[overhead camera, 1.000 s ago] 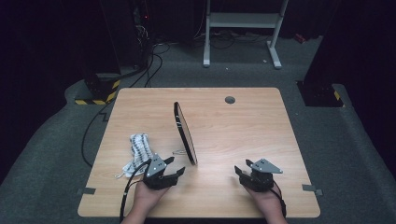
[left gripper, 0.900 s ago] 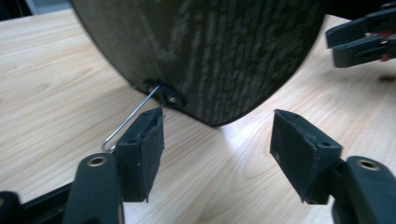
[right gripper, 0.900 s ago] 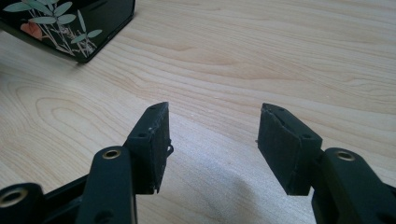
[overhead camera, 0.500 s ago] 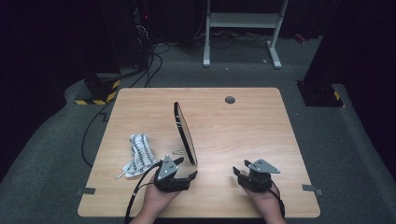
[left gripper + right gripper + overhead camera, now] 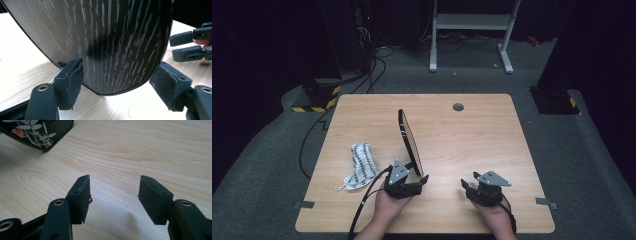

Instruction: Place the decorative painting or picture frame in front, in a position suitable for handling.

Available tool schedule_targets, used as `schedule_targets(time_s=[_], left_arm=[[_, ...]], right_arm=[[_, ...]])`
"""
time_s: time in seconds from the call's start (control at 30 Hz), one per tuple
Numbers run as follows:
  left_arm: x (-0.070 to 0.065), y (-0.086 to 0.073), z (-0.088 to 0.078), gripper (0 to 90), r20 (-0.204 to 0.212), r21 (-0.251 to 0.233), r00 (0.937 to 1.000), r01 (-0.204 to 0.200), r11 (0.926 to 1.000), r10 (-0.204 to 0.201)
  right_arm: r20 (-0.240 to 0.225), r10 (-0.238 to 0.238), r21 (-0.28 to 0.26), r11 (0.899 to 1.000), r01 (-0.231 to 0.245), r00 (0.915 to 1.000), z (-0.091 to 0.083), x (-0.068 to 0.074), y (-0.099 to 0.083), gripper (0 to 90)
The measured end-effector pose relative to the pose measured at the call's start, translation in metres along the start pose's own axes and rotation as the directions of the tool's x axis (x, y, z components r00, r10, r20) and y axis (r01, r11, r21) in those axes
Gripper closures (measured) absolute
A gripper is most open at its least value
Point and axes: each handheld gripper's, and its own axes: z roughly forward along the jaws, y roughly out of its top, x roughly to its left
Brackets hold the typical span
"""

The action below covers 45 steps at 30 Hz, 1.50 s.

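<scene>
The left gripper sits at the near end of the black tray, which stands on edge on the wooden table, running away from the person and leaning a little. In the left gripper view its jaws stand wide, one on each side of the tray's lower rounded corner; the left pad lies just against or beside the streaked dark surface, and the right pad stands apart from the tray's edge, so nothing is clamped. These jaws have just been opening, with the tray's corner between them. The tray's bottom edge rests on the table just ahead of the pads.

The right gripper rests on the table well to the right of the left one, its jaws parted with bare wood between the pads. In the right gripper view, a corner of the tray shows far off to the upper left of its jaws, its black face painted with green leaves and an orange spot.

To the left of the left gripper, near it but apart, lies a crumpled white cloth with dark markings. Beyond the tray's far end, a small round grey cap is set in the tabletop.
</scene>
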Motion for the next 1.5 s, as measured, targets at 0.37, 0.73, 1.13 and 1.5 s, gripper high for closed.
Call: schedule_targets(time_s=[0.37,0.73,1.13,1.5], left_arm=[[0.005,-0.002,0.0,33.9,-0.02,-0.002,0.9997,0.011,0.9999,-0.011],[0.013,-0.009,-0.012,39.3,-0.026,0.001,0.9996,0.014,0.9999,-0.014],[0.032,-0.019,-0.034,49.1,-0.081,0.023,0.9967,0.003,0.9997,-0.001],[0.043,-0.022,-0.04,56.4,-0.126,0.032,0.9921,0.007,0.9995,-0.003]], right_arm=[[-0.002,-0.007,0.004,1.0,0.007,1.0,0.002,0.001,-0.001,42.7],[-0.008,-0.004,0.008,1.0,0.004,1.0,0.002,0.002,-0.001,42.2],[-0.008,-0.005,0.001,1.0,0.005,1.0,0.0,0.001,0.0,42.2],[-0.011,-0.005,0.003,1.0,0.005,0.9999,0.001,0.001,0.0,42.3]])
